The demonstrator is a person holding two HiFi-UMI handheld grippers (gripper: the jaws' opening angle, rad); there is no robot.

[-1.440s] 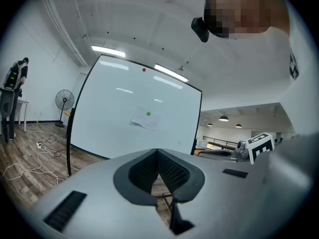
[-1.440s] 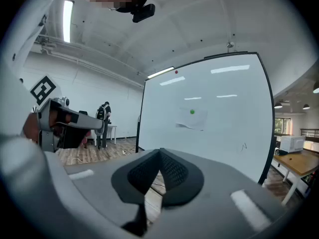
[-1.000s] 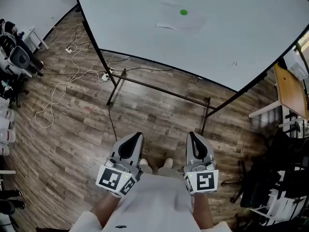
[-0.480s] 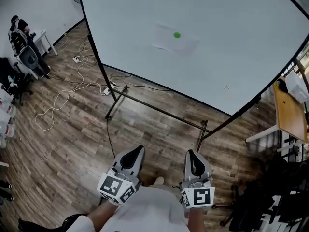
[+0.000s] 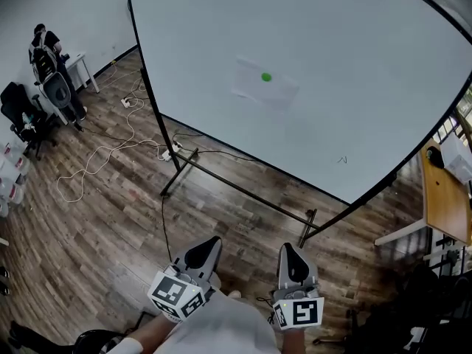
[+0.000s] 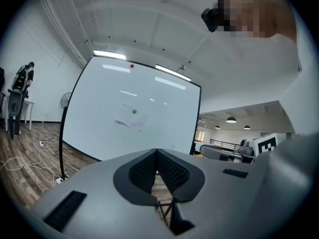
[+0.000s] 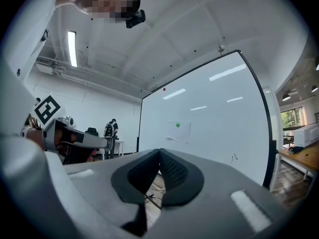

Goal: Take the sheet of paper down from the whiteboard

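Both pairs of jaws are pressed together with nothing between them. My left gripper [image 5: 209, 243] and right gripper [image 5: 288, 251] point level, side by side at 6 o'clock in the head view. The sheet of paper [image 5: 280, 91] hangs well apart from them at 12 o'clock, pinned to the whiteboard [image 5: 354, 50] by a green magnet [image 5: 266, 77] near its top edge. I judge the sheet light, thin and floppy, likely to crease or tear if dragged from under the magnet. Its lower edge, at 7 o'clock of the magnet, looks slightly lifted, so I'd pinch there and ease the magnet off with the other gripper. Against a second ago, the board fills more of the head view and the paper sits lower, nearer centre, so I'm closer; the jaws are unchanged
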